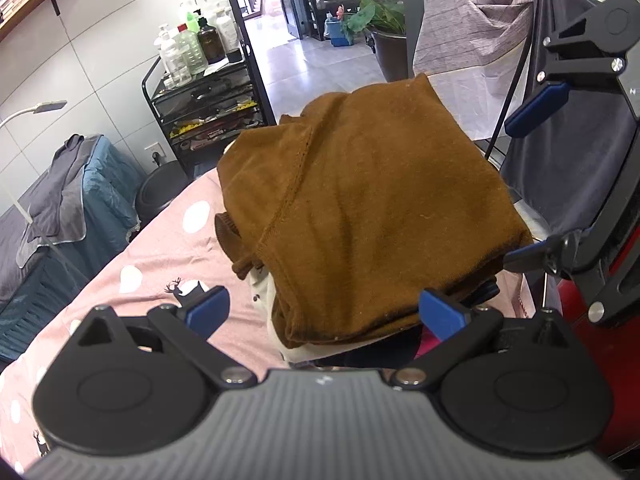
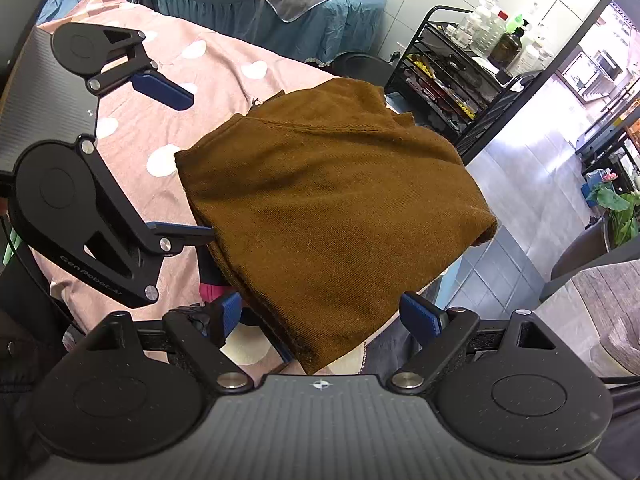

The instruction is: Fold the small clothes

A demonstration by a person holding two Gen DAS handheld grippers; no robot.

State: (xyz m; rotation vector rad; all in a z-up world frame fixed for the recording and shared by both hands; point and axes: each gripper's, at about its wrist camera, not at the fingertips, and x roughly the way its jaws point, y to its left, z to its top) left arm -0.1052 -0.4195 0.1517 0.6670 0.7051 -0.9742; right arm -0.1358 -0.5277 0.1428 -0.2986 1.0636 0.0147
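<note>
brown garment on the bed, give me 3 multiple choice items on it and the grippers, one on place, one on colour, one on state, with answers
1. Where does the brown garment lie?
A. on the pink dotted bedsheet
B. on the black wire cart
C. on the floor tiles

2. What colour are the gripper finger pads?
A. red
B. blue
C. white

3. How do the left gripper and right gripper stand?
A. both shut on the garment
B. left shut, right open
C. both open

Answers:
1. A, the folded cloth sits on the pink sheet near its corner, on top of other clothes.
2. B, the pads on both grippers show blue in both wrist views.
3. C, each view shows its own two pads wide apart, with the garment's near edge between them and not pinched.
</note>
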